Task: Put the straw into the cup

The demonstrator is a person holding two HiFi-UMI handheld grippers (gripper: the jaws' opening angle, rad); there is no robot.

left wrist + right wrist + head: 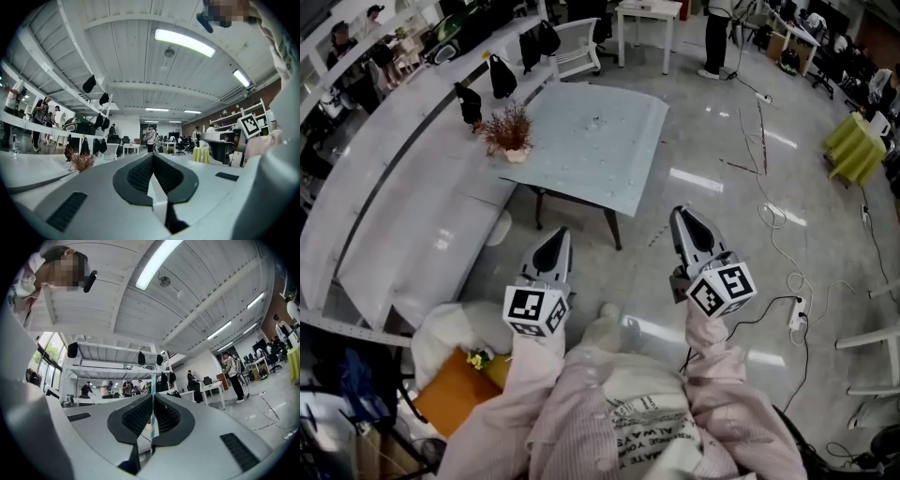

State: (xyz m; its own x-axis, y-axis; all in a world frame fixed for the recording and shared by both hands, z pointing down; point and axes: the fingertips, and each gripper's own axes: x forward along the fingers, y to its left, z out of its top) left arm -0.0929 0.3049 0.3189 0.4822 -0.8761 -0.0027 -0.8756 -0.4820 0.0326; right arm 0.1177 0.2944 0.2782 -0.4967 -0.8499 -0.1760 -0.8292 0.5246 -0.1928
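The right tool (153,399) is clenched on a thin clear straw (152,383), which stands up out of the seam between its dark pads. How far down the straw runs between the pads is hard to tell. Only the right gripper view shows this grip. In the head view the straw is too fine to make out against the floor (722,159). The left tool (152,158) is clenched too, its pads meeting at the tip with nothing between them.

In the head view both tools hang side by side over bare floor, apart from each other, held out from the person's pale sleeves (525,375). Ahead of the left tool, and well apart from it, stands a low pale surface (591,141) with a small dried plant (508,131) at its left corner. Open floor lies between its near edge and both tools. To the right of the right tool, loose cables (778,234) trail over the floor.
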